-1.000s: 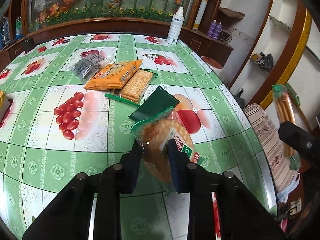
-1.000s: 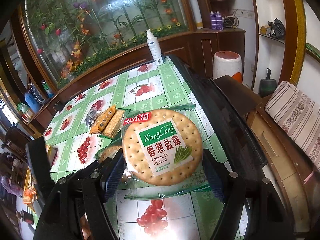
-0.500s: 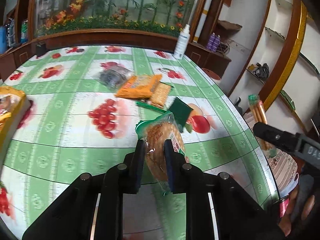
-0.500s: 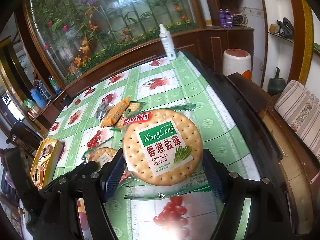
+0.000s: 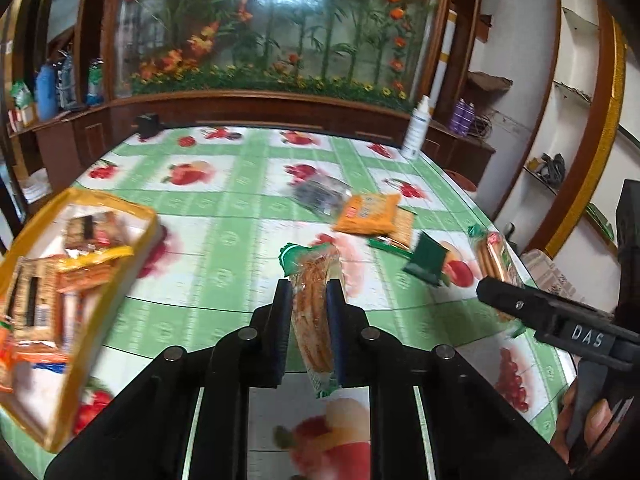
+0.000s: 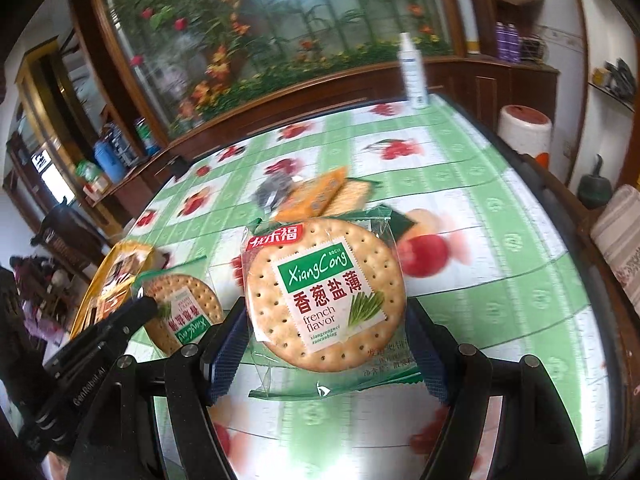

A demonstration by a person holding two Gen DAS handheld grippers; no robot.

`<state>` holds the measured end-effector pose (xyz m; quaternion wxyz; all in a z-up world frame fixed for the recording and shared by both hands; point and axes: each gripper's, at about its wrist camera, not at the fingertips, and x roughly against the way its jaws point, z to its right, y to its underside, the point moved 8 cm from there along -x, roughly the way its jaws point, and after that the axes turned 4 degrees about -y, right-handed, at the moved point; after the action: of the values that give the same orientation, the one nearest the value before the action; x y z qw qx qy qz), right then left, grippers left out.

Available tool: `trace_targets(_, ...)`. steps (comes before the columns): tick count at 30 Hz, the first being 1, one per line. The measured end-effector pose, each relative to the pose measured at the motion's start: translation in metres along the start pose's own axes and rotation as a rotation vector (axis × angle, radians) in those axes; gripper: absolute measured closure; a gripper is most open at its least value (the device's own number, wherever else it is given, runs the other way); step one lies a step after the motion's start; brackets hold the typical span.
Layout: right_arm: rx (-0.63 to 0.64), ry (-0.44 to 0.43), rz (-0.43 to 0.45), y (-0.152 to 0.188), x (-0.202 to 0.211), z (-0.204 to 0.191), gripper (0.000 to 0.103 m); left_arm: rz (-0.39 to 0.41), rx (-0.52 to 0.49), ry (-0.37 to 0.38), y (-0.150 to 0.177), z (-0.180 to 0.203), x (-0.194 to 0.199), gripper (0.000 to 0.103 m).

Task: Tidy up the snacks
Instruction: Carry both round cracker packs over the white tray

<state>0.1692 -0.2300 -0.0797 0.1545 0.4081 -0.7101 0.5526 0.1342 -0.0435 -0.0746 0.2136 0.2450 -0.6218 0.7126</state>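
Tray (image 5: 86,276), yellow-rimmed, sits far left of the left hand-held gripper (image 5: 309,322), w/ several wrapped snacks already lying in it; prob. the collecting spot, which would explain why both packs are up off the tabletop (image 5: 224,256) and facing that way.

Left hand-held gripper: jaws have just been closing and are now pinched nearly together on a cracker pack (image 5: 314,312) held edge-on, thin side between the pads, green seal sticking out ahead. Edge-on grip suits a flat round pack: narrow enough to clamp hard, less chance of slipping.

Ahead and to the right of it, still loose on the tabletop: dark clear-wrapped pack (image 5: 318,196), orange pack (image 5: 368,214) overlapping a biscuit sleeve, green wrapper (image 5: 426,258). These look like the ones left to sort.

Right hand-held gripper (image 6: 326,334): jaws wide, pads pressing the two opposite edges of a second cracker pack (image 6: 324,294), face-up, label readable. Held across its full width, so the jaws stand far apart though it's a real grip. From its view the left hand-held gripper's pack shows low-left, tray beyond that.

Spray bottle (image 6: 412,76) stands at the far tabletop edge, well apart from both, not a snack.
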Motion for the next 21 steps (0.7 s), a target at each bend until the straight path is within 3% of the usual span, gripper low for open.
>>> trace_targets(21,0.235,-0.172,-0.055,0.009,-0.048,-0.165,0.027,0.123,0.134,-0.167,-0.025,-0.134,0.058,0.089)
